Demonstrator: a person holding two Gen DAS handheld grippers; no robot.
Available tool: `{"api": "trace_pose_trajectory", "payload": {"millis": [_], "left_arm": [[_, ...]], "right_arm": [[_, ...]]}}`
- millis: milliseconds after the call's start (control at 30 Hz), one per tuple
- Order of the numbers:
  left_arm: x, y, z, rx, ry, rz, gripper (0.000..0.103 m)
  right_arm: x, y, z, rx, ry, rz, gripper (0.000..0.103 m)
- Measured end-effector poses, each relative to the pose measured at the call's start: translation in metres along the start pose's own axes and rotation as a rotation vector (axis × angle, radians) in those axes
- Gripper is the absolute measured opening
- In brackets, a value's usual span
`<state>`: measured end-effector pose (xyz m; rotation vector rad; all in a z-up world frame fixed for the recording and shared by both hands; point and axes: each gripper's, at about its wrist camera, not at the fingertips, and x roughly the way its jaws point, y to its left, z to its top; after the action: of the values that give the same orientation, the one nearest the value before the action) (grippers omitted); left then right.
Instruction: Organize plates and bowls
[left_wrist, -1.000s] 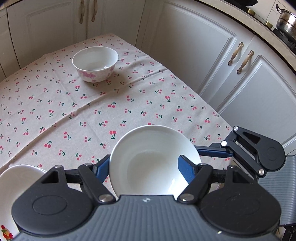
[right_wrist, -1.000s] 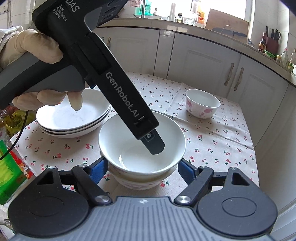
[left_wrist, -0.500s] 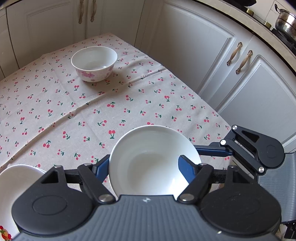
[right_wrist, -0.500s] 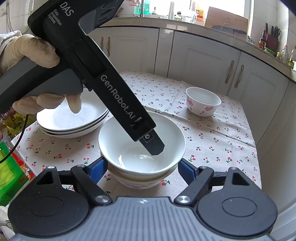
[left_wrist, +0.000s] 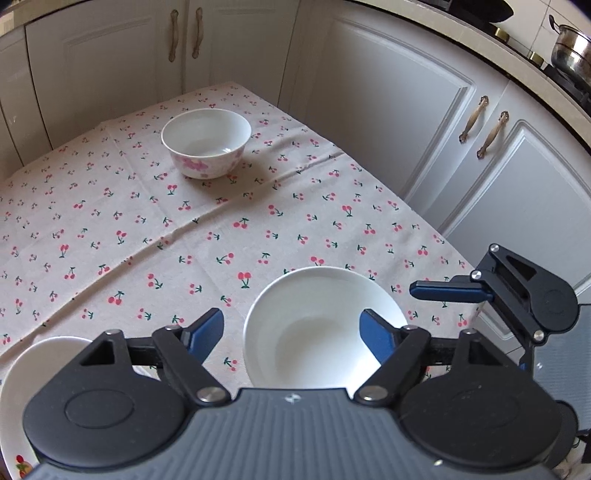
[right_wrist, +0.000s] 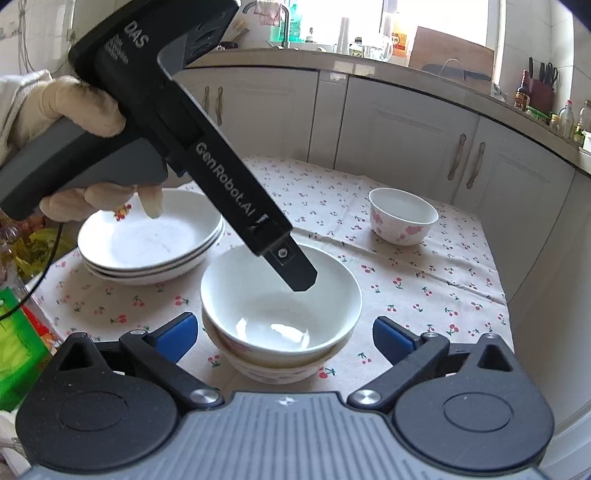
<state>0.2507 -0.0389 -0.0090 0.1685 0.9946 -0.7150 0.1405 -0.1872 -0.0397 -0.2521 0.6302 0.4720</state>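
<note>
Both grippers have just been opening. Our right gripper (right_wrist: 282, 334) is spread wide, pads clear of the white bowl (right_wrist: 280, 295), now nested in a floral bowl at lower centre of the surface (right_wrist: 424, 295). Left gripper (left_wrist: 291, 332) is partly spread: one finger inside the bowl, touching nothing we can see. The small floral bowl (right_wrist: 402, 216) sits upper right, the plate stack (right_wrist: 151, 240) left. It's glazed ceramic: stiff, slick, chippable. We'd pinch across the rim wall.

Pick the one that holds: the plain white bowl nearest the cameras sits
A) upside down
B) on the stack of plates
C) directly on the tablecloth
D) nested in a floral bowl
D: the white bowl sits inside a floral bowl, whose rim shows beneath it.
</note>
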Motion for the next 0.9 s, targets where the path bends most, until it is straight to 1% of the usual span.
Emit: {"api": "trace_pose_trajectory", "payload": {"millis": [100, 233, 300, 400, 567, 700, 900], "left_arm": [[0.000, 0.000, -0.002, 0.003, -0.002, 0.002, 0.081], [-0.003, 0.000, -0.002, 0.007, -0.016, 0.001, 0.082], [-0.006, 0.001, 0.000, 0.015, -0.035, 0.008, 0.088], [-0.011, 0.003, 0.005, 0.022, -0.068, 0.022, 0.090], [-0.012, 0.010, 0.019, 0.025, -0.123, 0.040, 0.093], [-0.009, 0.020, 0.038, 0.017, -0.166, 0.048, 0.094], [0.015, 0.039, 0.076, 0.001, -0.165, 0.065, 0.094]], "right_arm": [[-0.006, 0.003, 0.002, -0.007, -0.027, 0.031, 0.102], [-0.007, 0.006, 0.004, -0.028, -0.035, 0.022, 0.102], [-0.007, 0.003, 0.006, -0.024, -0.037, 0.013, 0.102], [-0.009, -0.003, 0.008, -0.012, -0.044, 0.010, 0.102], [-0.009, -0.026, 0.015, -0.004, -0.054, 0.002, 0.103], [-0.003, -0.050, 0.024, 0.010, -0.060, -0.002, 0.103], [0.026, -0.086, 0.039, -0.003, -0.038, -0.025, 0.103]]}}
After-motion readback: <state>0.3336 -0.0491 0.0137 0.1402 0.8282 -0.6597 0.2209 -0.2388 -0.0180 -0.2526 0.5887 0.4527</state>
